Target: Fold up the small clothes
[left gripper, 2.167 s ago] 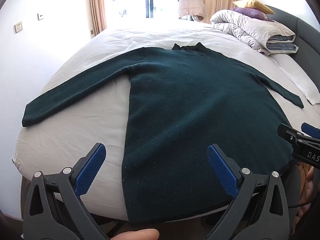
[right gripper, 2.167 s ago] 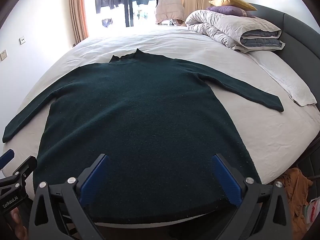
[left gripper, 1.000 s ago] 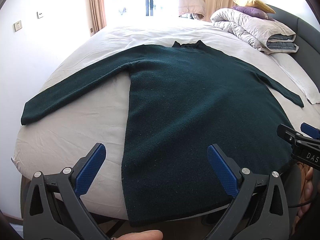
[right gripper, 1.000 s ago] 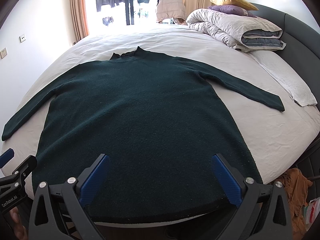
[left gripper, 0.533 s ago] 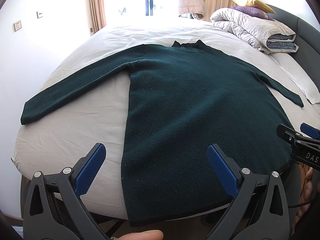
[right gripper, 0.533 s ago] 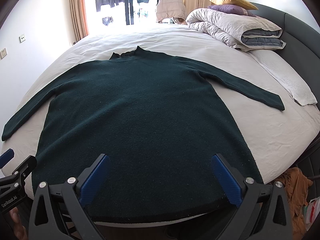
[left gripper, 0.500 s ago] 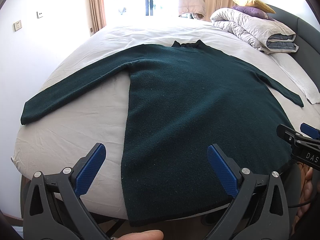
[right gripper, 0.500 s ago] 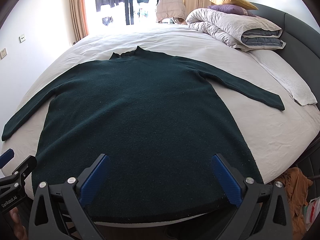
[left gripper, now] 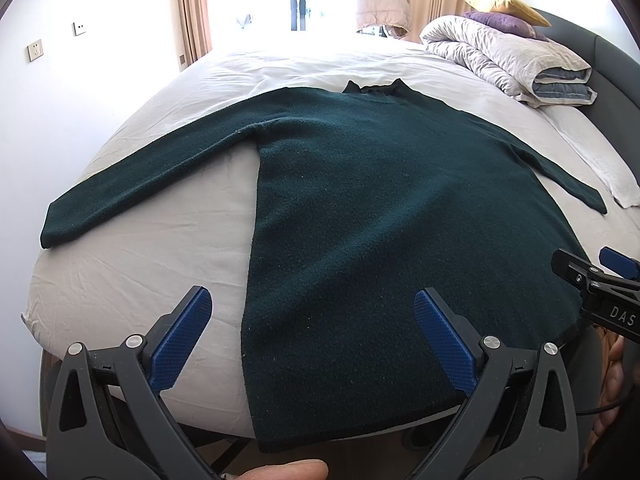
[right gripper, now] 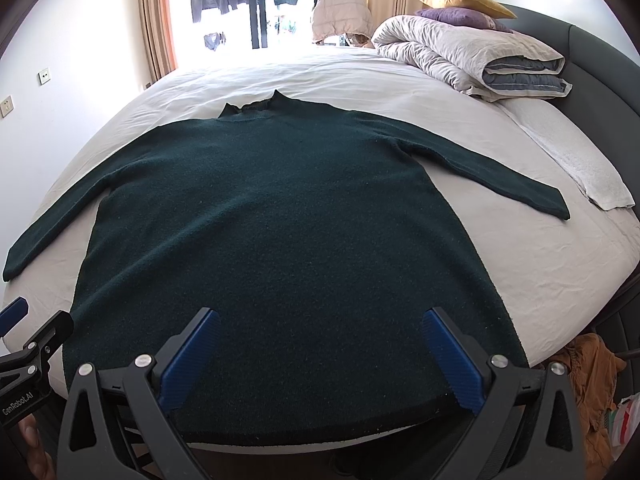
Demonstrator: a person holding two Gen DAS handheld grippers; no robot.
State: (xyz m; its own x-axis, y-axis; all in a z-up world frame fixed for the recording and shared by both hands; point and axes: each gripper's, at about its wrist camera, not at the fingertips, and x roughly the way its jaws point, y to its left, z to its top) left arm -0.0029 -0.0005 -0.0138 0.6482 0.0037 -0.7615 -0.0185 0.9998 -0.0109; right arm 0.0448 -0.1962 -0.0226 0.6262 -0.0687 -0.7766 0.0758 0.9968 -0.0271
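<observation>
We hold the left gripper [left gripper: 312, 336] and the right gripper [right gripper: 320, 354] with fingers spread wide, empty, above the near hem of the dark green sweater [right gripper: 280, 248]. It lies flat on the white bed [right gripper: 540, 264], sleeves out to both sides.

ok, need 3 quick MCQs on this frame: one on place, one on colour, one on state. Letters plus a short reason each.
1. Where does the sweater lie?
A. spread flat on the bed sheet
B. on the folded duvet
C. on the floor

2. What colour is the sweater?
A. purple
B. dark green
C. mustard

3. What state are the left gripper and right gripper in?
A. both shut on the hem
B. one shut
C. both open, holding nothing

Answers:
1 A, body and both sleeves rest on the sheet.
2 B, the knit is dark green throughout.
3 C, wide gaps between the blue pads, no cloth pinched.
</observation>
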